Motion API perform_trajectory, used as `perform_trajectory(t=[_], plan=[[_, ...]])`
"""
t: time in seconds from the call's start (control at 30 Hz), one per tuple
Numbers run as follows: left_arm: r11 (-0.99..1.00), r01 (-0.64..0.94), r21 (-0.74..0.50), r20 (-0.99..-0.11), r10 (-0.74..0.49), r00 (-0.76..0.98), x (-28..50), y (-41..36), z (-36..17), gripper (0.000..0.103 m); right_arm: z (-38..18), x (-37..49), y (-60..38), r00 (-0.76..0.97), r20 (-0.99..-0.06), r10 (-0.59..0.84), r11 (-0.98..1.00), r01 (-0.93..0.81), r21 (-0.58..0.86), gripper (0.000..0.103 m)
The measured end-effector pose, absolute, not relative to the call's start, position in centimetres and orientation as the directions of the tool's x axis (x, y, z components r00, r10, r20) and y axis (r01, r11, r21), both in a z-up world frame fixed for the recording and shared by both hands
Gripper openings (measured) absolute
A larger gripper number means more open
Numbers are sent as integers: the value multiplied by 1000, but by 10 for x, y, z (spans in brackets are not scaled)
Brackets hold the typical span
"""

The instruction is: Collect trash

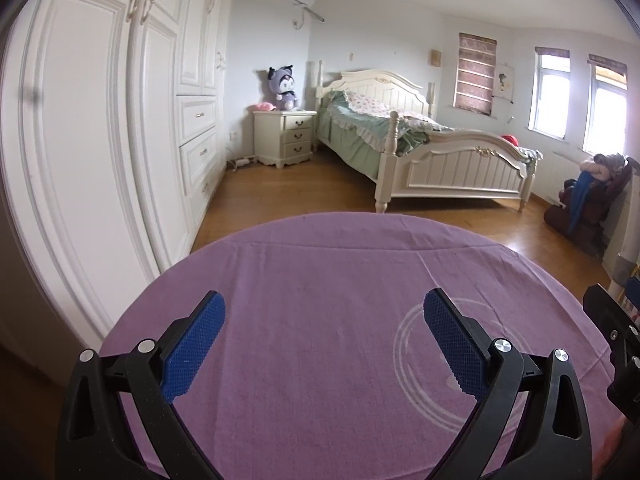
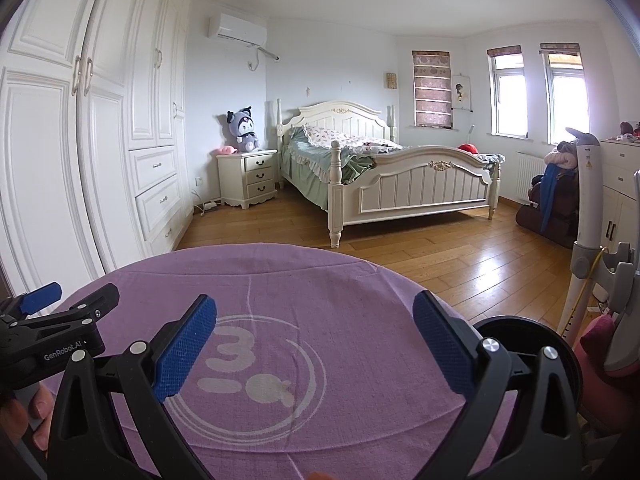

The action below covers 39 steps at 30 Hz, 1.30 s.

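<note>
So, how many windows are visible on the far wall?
3: one with its blind lowered, beside the bed's headboard; two uncovered, the middle one and the rightmost, near the radiator. Others may lie outside view.

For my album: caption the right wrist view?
Open right gripper over a purple cloth, bed beyond.

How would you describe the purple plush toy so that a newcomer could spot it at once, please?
Find the white bed against the far wall, then the cream nightstand between it and the wardrobe. The plush toy sits upright on the nightstand, grey-purple with dark pointed ears, far taller than the flat pink item beside it.
</note>
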State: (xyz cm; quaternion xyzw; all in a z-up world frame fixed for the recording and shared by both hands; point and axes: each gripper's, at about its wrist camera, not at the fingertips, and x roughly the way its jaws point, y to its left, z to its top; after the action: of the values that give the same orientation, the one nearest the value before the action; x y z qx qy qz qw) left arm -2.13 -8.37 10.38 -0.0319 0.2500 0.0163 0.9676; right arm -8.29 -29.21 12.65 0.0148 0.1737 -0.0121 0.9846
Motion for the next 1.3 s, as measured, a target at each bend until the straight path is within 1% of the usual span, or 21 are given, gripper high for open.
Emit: perform_trajectory(t=[1.3], plan=[[998, -39, -53, -481, 8, 877, -21, -87, 104, 98, 122, -80, -290, 935, -355, -22, 999, 33, 27, 98]])
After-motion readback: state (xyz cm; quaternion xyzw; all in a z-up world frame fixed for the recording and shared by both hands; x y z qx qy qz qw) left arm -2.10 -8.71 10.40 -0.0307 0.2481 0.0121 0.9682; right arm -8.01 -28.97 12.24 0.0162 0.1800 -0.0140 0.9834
